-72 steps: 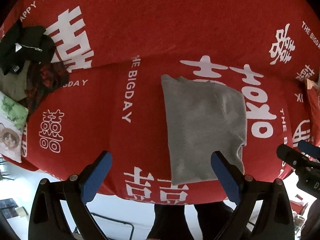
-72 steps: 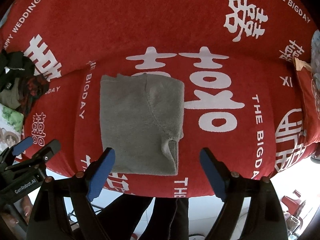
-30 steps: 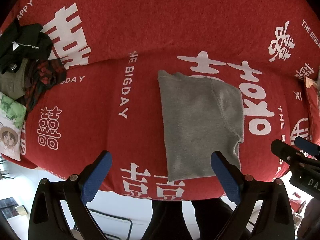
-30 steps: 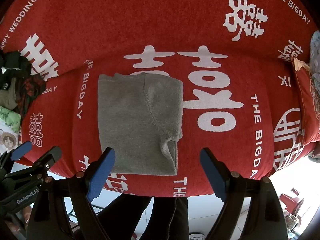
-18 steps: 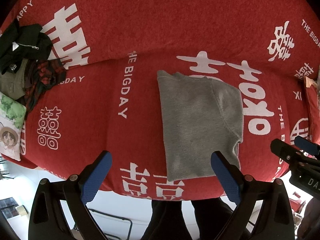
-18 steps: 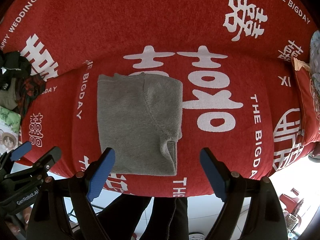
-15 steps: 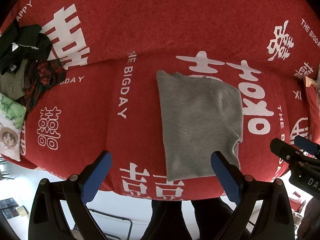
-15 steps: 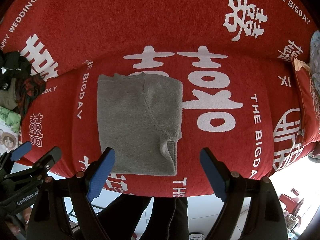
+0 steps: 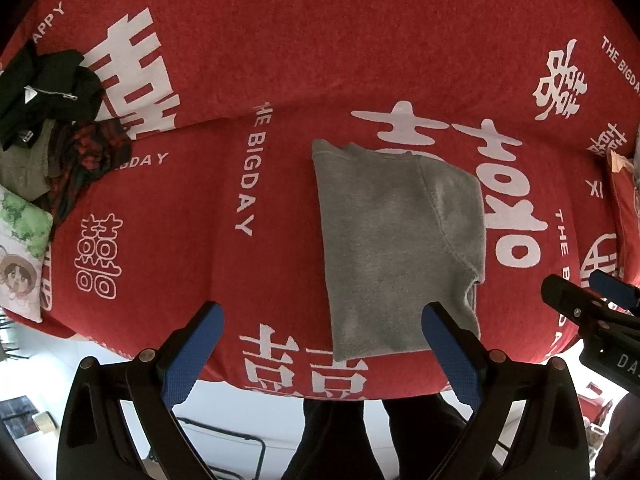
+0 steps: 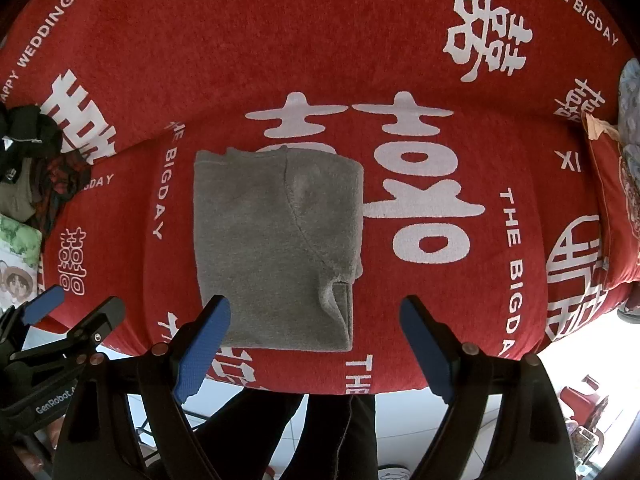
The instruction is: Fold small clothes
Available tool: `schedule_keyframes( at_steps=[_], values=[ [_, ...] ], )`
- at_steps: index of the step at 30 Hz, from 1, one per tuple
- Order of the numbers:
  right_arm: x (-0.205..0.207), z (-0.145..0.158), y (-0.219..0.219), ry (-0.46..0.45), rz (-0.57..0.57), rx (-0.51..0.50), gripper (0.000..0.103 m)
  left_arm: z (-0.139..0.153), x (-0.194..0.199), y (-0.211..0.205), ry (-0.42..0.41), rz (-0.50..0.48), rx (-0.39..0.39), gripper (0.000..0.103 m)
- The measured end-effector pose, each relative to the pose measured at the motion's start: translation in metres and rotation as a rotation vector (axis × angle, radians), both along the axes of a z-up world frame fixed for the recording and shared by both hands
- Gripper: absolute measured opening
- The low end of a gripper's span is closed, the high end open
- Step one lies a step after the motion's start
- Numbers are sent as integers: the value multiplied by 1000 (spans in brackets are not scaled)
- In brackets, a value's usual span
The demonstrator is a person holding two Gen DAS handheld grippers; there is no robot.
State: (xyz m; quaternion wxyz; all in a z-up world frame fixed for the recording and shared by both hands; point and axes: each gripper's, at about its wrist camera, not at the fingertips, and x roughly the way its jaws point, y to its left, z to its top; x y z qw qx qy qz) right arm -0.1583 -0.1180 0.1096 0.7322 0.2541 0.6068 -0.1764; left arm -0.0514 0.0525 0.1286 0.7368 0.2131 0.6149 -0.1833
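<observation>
A grey fleece garment lies folded into a flat rectangle on the red printed cover, near its front edge. It also shows in the right wrist view. My left gripper is open and empty, held above the front edge, its right finger over the garment's near corner. My right gripper is open and empty, held above the front edge, its left finger over the garment's near edge. Neither gripper touches the cloth.
A pile of dark and plaid clothes lies at the far left of the cover, with a cartoon-print cushion beside it. A red cushion sits at the right. The person's dark-trousered legs stand below the front edge.
Both grippers have pulled slightly back and up from the garment over the last seconds. The garment has not moved.
</observation>
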Motion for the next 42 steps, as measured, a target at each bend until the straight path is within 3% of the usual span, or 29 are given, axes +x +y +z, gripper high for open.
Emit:
schedule_keyframes(
  at_steps=[42],
  values=[
    [-3, 0, 4, 0, -2, -1, 89, -1, 1, 13, -18, 7, 18, 99]
  ],
)
